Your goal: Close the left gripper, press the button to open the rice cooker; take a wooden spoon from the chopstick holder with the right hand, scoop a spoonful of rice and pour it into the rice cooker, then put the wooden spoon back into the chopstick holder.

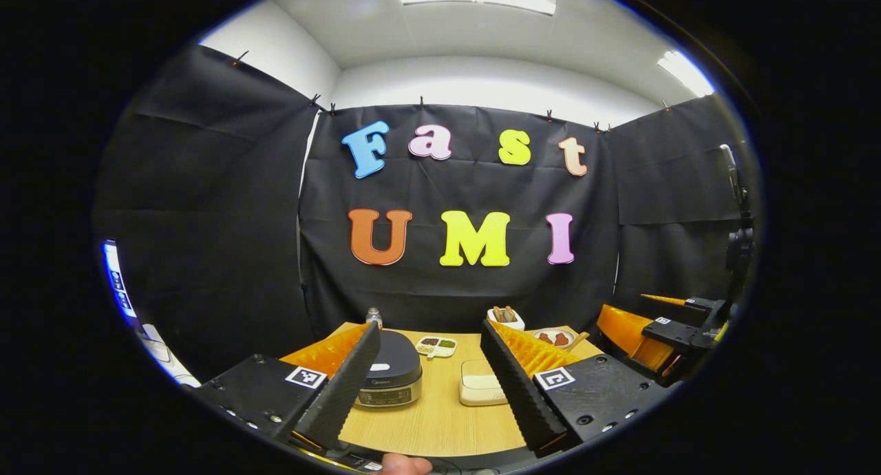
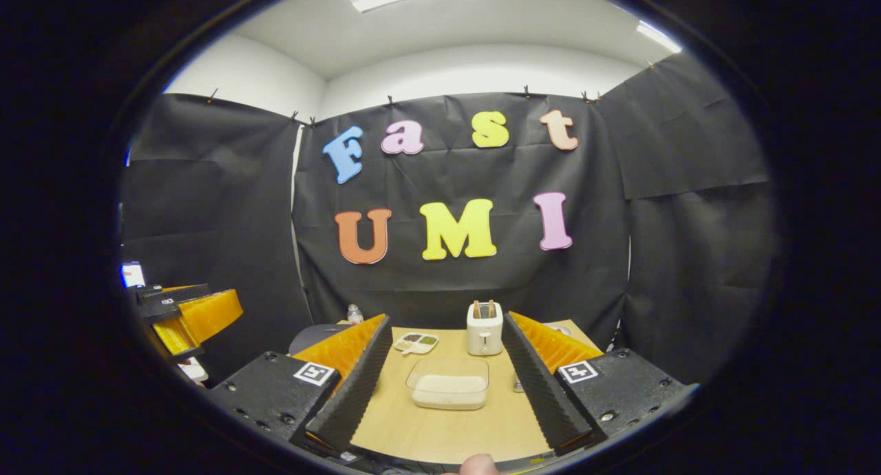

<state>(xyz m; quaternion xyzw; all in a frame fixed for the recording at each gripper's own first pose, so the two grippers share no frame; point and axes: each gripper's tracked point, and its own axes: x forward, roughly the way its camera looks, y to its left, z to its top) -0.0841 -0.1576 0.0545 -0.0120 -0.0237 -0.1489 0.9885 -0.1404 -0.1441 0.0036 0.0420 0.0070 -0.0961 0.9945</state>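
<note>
The rice cooker (image 1: pixel 389 375), with its dark lid down on a silver body, stands on the wooden table (image 1: pixel 440 420), partly behind the near finger of my left gripper (image 1: pixel 430 327). That gripper is open and holds nothing. A clear box of rice (image 1: pixel 482 385) sits right of the cooker. A wooden handle (image 1: pixel 579 339) pokes out past the other finger. My right gripper (image 2: pixel 446 320) is open too, with the rice box (image 2: pixel 449 384) straight ahead between its fingers. The cooker (image 2: pixel 313 337) peeks out behind its left finger. I cannot make out the chopstick holder.
A white toaster-like box (image 2: pixel 484 328) with brown pieces in its top stands at the back. A small divided dish (image 2: pixel 416 342), a little bottle (image 2: pixel 354 314) and a plate (image 1: pixel 553 338) are also at the back. A small metal item (image 2: pixel 517 385) lies by the right finger.
</note>
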